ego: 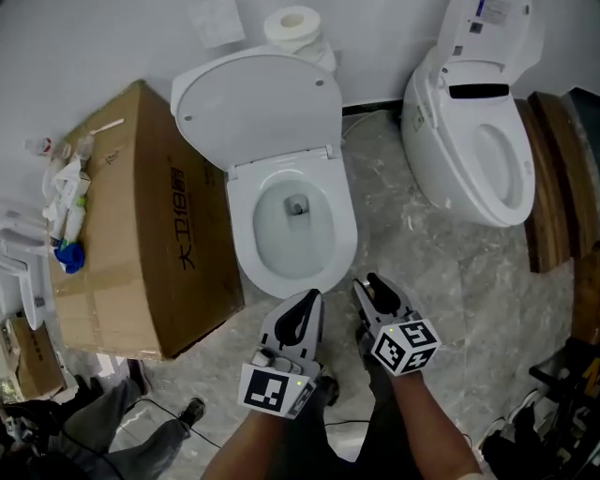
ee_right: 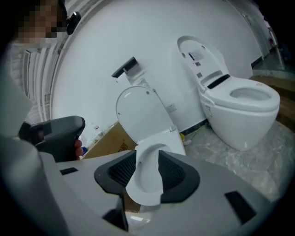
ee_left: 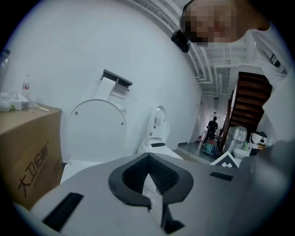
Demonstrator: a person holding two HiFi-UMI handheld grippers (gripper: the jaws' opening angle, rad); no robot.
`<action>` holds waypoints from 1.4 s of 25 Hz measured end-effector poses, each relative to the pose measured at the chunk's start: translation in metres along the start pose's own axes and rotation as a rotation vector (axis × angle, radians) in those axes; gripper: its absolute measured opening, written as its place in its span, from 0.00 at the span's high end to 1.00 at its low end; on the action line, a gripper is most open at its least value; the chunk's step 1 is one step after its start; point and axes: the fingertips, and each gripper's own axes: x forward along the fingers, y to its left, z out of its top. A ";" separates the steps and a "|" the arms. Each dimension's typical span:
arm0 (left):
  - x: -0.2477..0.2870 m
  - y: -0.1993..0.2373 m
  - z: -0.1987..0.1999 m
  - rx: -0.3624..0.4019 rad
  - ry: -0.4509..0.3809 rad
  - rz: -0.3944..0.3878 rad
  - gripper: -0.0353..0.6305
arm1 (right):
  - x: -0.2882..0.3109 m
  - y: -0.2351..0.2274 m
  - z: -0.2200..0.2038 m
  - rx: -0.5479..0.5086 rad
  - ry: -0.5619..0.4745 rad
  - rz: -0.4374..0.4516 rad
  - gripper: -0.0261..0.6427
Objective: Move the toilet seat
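The white toilet stands in the middle of the head view with its lid [ego: 258, 103] raised against the wall and the white seat ring [ego: 339, 220] lying around the bowl. Both grippers hover side by side just in front of the bowl's front edge, touching nothing. My left gripper [ego: 312, 298] has its fingertips pressed together and holds nothing. My right gripper [ego: 367, 283] is open and empty. The right gripper view looks between its jaws [ee_right: 146, 157] at the seat ring [ee_right: 161, 138] and the upright lid [ee_right: 138, 108]. The left gripper view shows the lid [ee_left: 97, 126] beyond the shut gripper [ee_left: 148, 159].
A large cardboard box [ego: 141, 216] with small bottles on top stands tight against the toilet's left side. A second white toilet [ego: 473, 141] with its lid up stands to the right, with a wooden ledge [ego: 553, 178] beyond it. A paper roll [ego: 295, 23] sits behind the lid.
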 end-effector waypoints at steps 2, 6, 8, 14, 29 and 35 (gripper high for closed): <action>0.009 0.010 -0.024 0.004 0.011 0.003 0.94 | 0.016 -0.018 -0.026 0.039 0.027 -0.001 0.75; 0.021 0.023 -0.064 0.022 0.042 0.007 0.94 | 0.047 -0.051 -0.067 0.103 0.072 -0.021 0.74; 0.024 0.026 -0.080 0.014 0.055 0.004 0.94 | 0.060 -0.067 -0.086 0.152 0.090 -0.046 0.74; 0.029 0.030 -0.105 -0.011 0.053 -0.008 0.94 | 0.087 -0.102 -0.132 0.344 0.126 -0.076 0.74; 0.031 0.034 -0.120 -0.015 0.065 -0.003 0.94 | 0.117 -0.109 -0.168 0.529 0.201 -0.022 0.77; 0.026 0.029 -0.109 -0.021 0.070 -0.002 0.94 | 0.108 -0.100 -0.156 0.523 0.221 -0.005 0.82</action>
